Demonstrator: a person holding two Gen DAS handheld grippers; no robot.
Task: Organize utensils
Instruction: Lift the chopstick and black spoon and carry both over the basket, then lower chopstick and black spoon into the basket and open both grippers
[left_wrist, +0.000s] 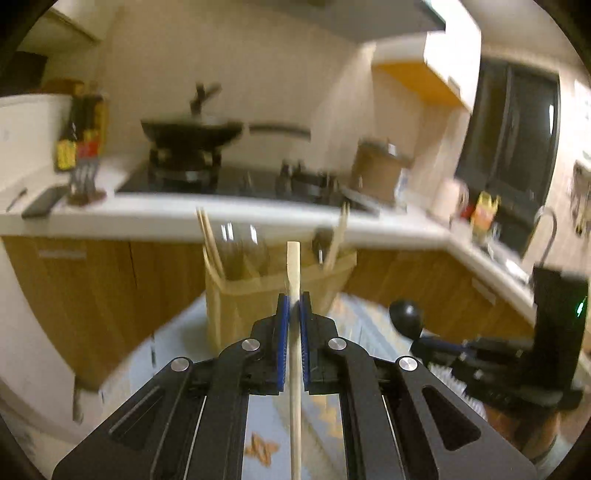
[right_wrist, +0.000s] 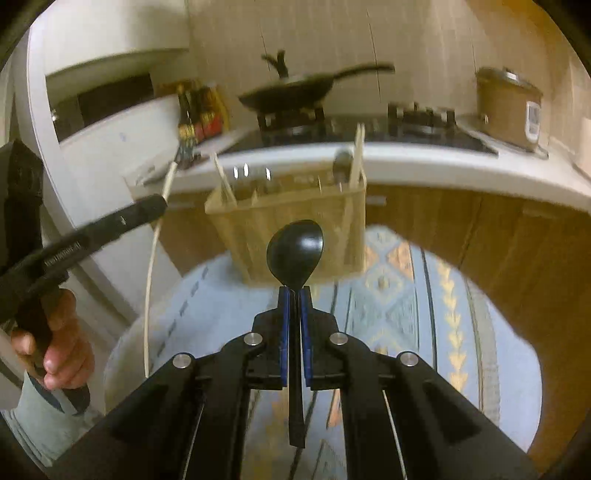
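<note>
My left gripper (left_wrist: 294, 301) is shut on a pale wooden chopstick (left_wrist: 293, 269) that points up toward a wooden utensil holder (left_wrist: 273, 291) just ahead. The holder has compartments with chopsticks and metal cutlery standing in it. My right gripper (right_wrist: 294, 293) is shut on the handle of a black spoon (right_wrist: 295, 254), bowl end forward, in front of the same holder (right_wrist: 291, 218). The spoon (left_wrist: 406, 317) and right gripper also show at the right of the left wrist view. The left gripper (right_wrist: 147, 208) with its chopstick (right_wrist: 153, 266) shows at the left of the right wrist view.
The holder stands on a table with a blue patterned cloth (right_wrist: 399, 306). Behind is a white kitchen counter (left_wrist: 147, 214) with a gas stove, a black wok (left_wrist: 192, 133), sauce bottles (left_wrist: 81, 133), a brown cooker (right_wrist: 506, 107) and a sink (left_wrist: 509, 258) at right.
</note>
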